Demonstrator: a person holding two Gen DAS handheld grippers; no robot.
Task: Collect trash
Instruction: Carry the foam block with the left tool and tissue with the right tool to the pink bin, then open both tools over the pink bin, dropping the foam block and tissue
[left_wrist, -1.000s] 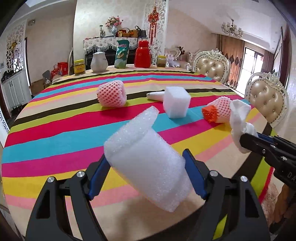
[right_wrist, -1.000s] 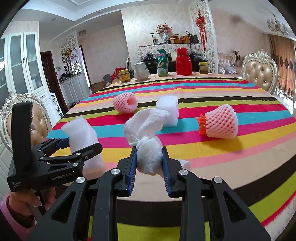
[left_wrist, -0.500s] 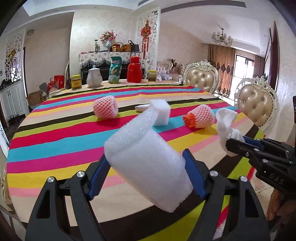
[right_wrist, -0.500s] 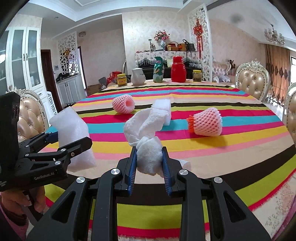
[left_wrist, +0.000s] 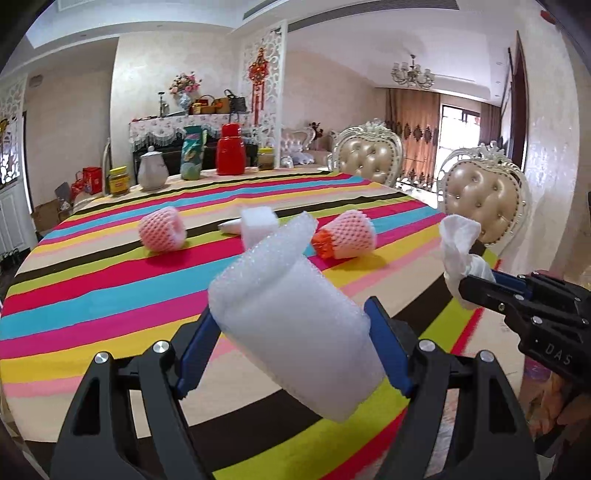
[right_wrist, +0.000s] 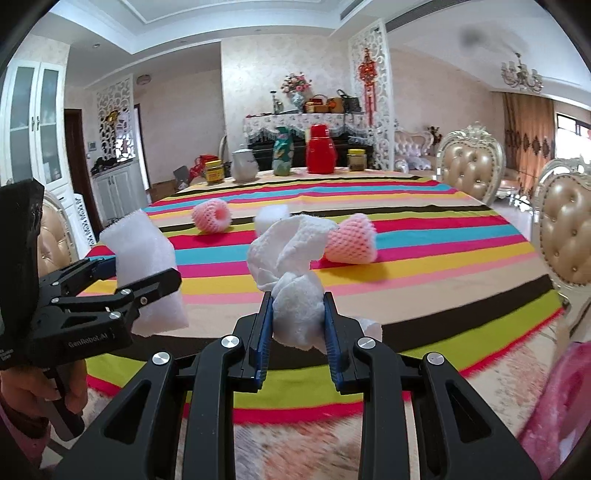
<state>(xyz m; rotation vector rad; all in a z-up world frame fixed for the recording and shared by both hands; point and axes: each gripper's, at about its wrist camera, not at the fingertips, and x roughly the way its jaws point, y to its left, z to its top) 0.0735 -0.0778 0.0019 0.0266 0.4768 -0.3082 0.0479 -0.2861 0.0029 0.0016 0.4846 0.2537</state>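
Note:
My left gripper (left_wrist: 295, 354) is shut on a rolled white foam sheet (left_wrist: 295, 332), held in the air off the near edge of the striped table (left_wrist: 92, 295). It also shows in the right wrist view (right_wrist: 144, 273). My right gripper (right_wrist: 298, 317) is shut on a crumpled white tissue (right_wrist: 291, 273), also seen in the left wrist view (left_wrist: 460, 247). On the table lie two pink foam fruit nets (left_wrist: 162, 234) (left_wrist: 351, 234) and a white foam block (left_wrist: 258, 225).
Jars, a white jug, a green bag and a red flask (left_wrist: 231, 155) stand at the table's far edge. Padded chairs (left_wrist: 484, 206) stand on the right. Something pink (right_wrist: 557, 406) shows low at the right of the right wrist view.
Both grippers have drawn back and away from the table with their loads. The table looks farther off and its near edge and the floor now show.

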